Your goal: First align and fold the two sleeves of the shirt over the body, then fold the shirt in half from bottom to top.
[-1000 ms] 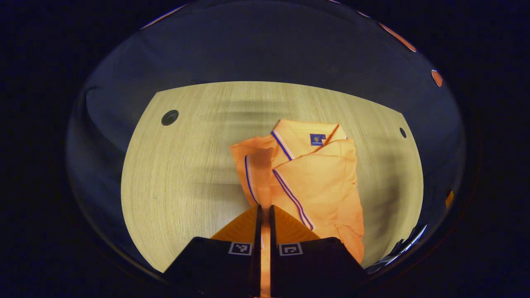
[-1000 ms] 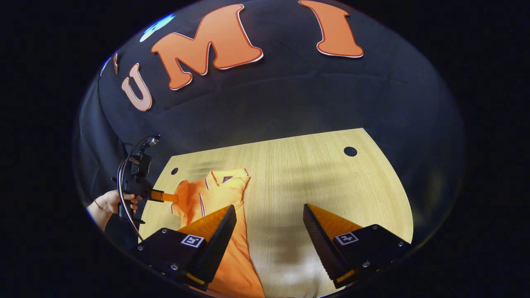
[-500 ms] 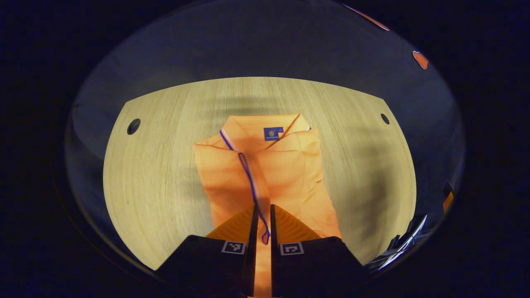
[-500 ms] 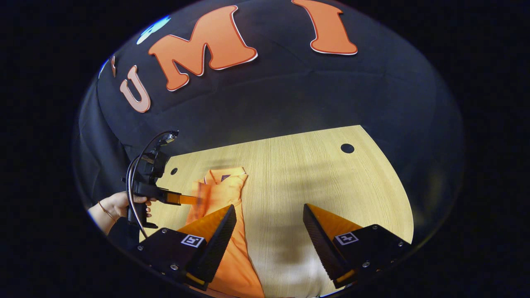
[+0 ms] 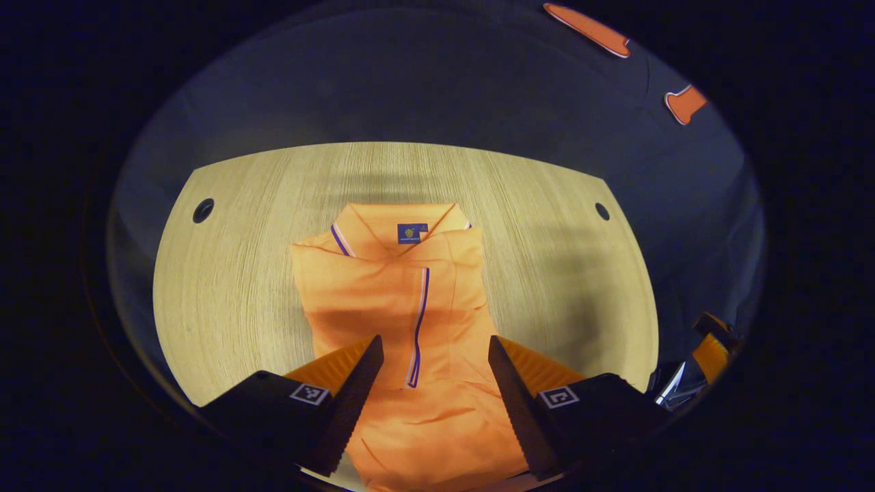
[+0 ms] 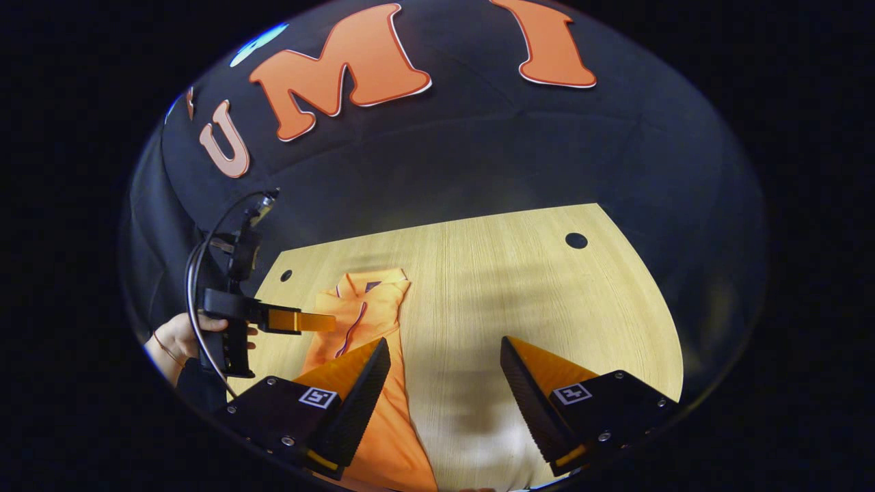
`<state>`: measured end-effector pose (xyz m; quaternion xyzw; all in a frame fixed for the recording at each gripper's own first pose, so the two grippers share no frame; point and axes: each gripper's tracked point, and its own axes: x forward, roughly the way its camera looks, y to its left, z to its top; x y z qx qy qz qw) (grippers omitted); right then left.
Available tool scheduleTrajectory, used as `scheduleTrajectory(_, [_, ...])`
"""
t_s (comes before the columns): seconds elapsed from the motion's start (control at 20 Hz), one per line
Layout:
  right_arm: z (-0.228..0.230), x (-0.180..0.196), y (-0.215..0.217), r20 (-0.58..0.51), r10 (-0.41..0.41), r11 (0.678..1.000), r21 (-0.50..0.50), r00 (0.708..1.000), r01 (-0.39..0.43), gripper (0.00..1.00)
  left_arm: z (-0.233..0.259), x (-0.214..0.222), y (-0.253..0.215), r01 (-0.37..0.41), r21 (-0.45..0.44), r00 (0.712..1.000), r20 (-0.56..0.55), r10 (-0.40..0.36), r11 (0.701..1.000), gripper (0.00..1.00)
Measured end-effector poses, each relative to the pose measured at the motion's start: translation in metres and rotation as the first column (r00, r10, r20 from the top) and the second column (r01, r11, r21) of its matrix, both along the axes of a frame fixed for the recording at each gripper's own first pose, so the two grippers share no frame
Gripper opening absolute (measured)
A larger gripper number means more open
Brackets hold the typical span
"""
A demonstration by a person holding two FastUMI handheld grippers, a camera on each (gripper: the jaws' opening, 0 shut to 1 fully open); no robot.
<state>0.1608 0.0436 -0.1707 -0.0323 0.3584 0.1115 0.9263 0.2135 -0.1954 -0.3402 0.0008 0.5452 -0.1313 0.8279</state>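
Pale wood-grain counter (image 5: 232,287) under dark booth cloth, carrying the orange shirt (image 5: 389,301) collar-away in the left gripper view. Left claw (image 5: 432,383) now spread wide above the shirt body, gripping nothing; half a second ago pinched tight on the striped sleeve cuff. Sleeve (image 5: 355,301) released and lying flat across the chest, its striped hem (image 5: 418,321) running down the middle, roughly meeting the other folded sleeve. Likely reading: both sleeves over the body, first stage about done, bottom-to-top fold yet to do. Seen from the right gripper view: left claw held by a hand (image 6: 179,336), hovering just above the shirt's near edge. Right claw (image 6: 444,383) open and empty as before, one finger over the shirt's lower part, the other over bare counter.

Hard to judge: shirt hem cut off at the bottom of both views, behind the claw fingers, so its lie and any wrinkling there unknown. Exact overlap of the two sleeves unclear under creases. Contact of either claw with cloth not discernible.
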Motion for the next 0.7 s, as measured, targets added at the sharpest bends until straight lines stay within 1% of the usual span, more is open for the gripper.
scheduleTrajectory(0.1, [-0.002,-0.004,0.013,-0.009,0.02,1.0,0.0,1.0,-0.02,0.99,0.018,-0.01,0.011,-0.031,-0.021,0.999,0.023,0.032,0.999,0.95])
scheduleTrajectory(0.2, [-0.006,-0.009,0.027,-0.015,0.044,0.999,-0.009,0.999,-0.044,0.99,0.034,-0.023,0.023,-0.068,-0.06,0.997,0.043,0.071,0.996,0.99])
scheduleTrajectory(0.3, [-0.011,-0.015,0.042,-0.026,0.071,0.997,-0.017,0.997,-0.071,0.99,0.047,-0.037,0.042,-0.095,-0.072,0.994,0.055,0.099,0.993,0.99])
scheduleTrajectory(0.55, [-0.024,-0.034,0.075,-0.05,0.121,0.991,-0.046,0.991,-0.123,0.99,0.065,-0.071,0.091,-0.123,-0.055,0.988,0.082,0.127,0.991,0.99])
scheduleTrajectory(0.7, [-0.032,-0.049,0.088,-0.068,0.143,0.987,-0.067,0.987,-0.148,0.99,0.059,-0.097,0.114,-0.129,-0.039,0.989,0.068,0.131,0.991,0.99])
